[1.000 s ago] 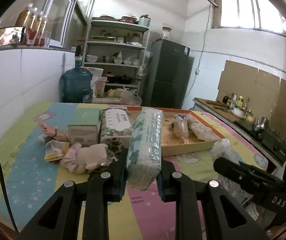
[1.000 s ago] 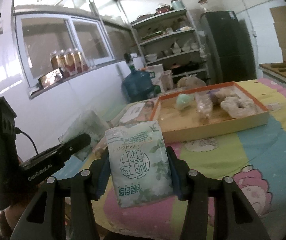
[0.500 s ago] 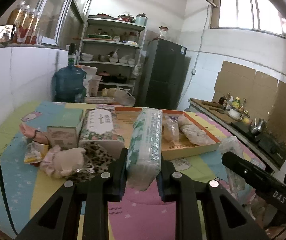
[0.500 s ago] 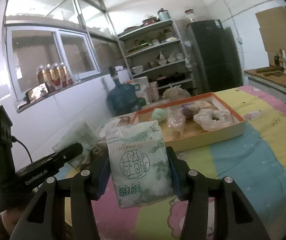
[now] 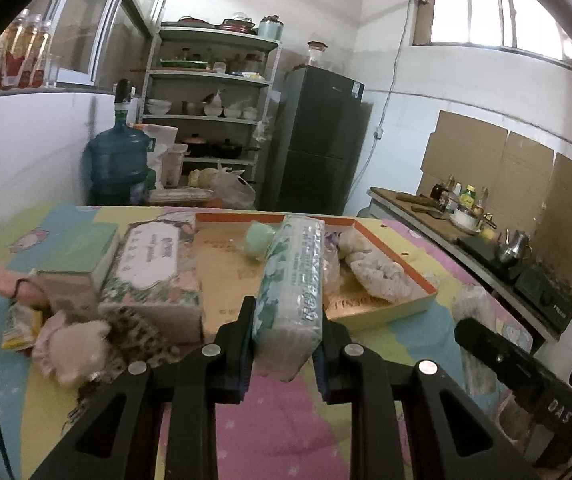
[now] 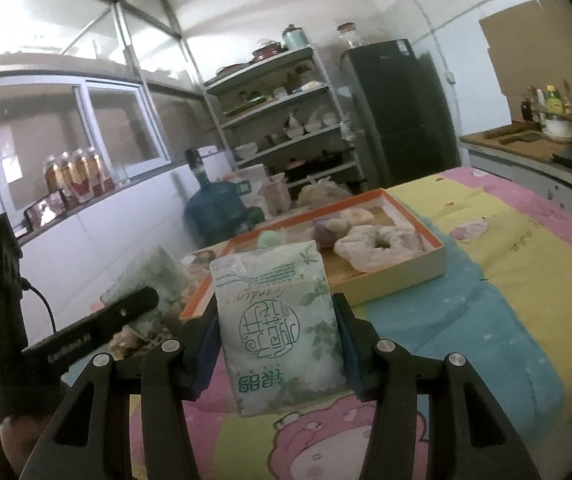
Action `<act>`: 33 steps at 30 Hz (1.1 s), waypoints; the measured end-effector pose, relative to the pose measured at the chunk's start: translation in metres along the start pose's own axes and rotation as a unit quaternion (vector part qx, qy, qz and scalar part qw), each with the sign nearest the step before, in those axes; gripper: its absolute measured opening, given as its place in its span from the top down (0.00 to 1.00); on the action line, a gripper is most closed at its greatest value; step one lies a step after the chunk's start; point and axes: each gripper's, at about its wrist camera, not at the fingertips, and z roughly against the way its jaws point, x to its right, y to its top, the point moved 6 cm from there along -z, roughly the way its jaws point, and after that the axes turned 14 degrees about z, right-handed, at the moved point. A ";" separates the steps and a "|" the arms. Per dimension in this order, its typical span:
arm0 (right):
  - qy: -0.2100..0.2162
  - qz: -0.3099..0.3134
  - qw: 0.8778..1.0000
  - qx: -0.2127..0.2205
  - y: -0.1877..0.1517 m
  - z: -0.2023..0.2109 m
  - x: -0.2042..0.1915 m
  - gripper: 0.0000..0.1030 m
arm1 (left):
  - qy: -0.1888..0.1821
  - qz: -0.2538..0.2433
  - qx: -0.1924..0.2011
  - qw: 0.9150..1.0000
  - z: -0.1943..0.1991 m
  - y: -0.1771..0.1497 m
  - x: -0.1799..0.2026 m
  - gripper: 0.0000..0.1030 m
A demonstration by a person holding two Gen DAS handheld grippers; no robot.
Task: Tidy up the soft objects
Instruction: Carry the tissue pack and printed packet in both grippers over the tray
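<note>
- The left gripper (image 5: 286, 344) stays clamped narrow on a tissue pack (image 5: 292, 292) held edge-on, above the cartoon-print cloth (image 5: 278, 432).
- The right gripper (image 6: 278, 344) keeps a wider hold on a flat green-printed tissue packet (image 6: 280, 328).
- Both views sit closer to the orange tray (image 5: 394, 314) than a second ago; it looms larger, with a pale green ball (image 5: 260, 240) now showing inside.
- The floral tissue box (image 5: 152, 276) and plush toy (image 5: 72, 350) lie left of the tray, nearer the left camera than before.
</note>
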 end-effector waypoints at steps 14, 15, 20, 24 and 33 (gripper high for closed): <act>-0.019 0.035 0.999 0.005 0.049 -0.027 0.029 0.48 | 0.019 0.039 -0.019 0.999 -0.060 0.024 0.016 0.75; -0.018 0.032 0.999 0.005 0.053 -0.031 0.033 0.48 | 0.020 0.042 -0.019 0.999 -0.063 0.026 0.016 0.75; 0.000 0.013 1.000 -0.012 0.072 -0.061 0.052 0.48 | 0.036 0.052 -0.014 0.998 -0.074 0.034 0.017 0.75; -0.011 0.024 0.999 -0.038 0.086 -0.088 0.064 0.48 | 0.040 0.056 -0.031 0.997 -0.090 0.039 0.020 0.75; 0.003 0.035 0.993 -0.117 0.066 -0.153 0.070 0.48 | 0.074 0.057 -0.046 0.995 -0.117 0.037 0.011 0.75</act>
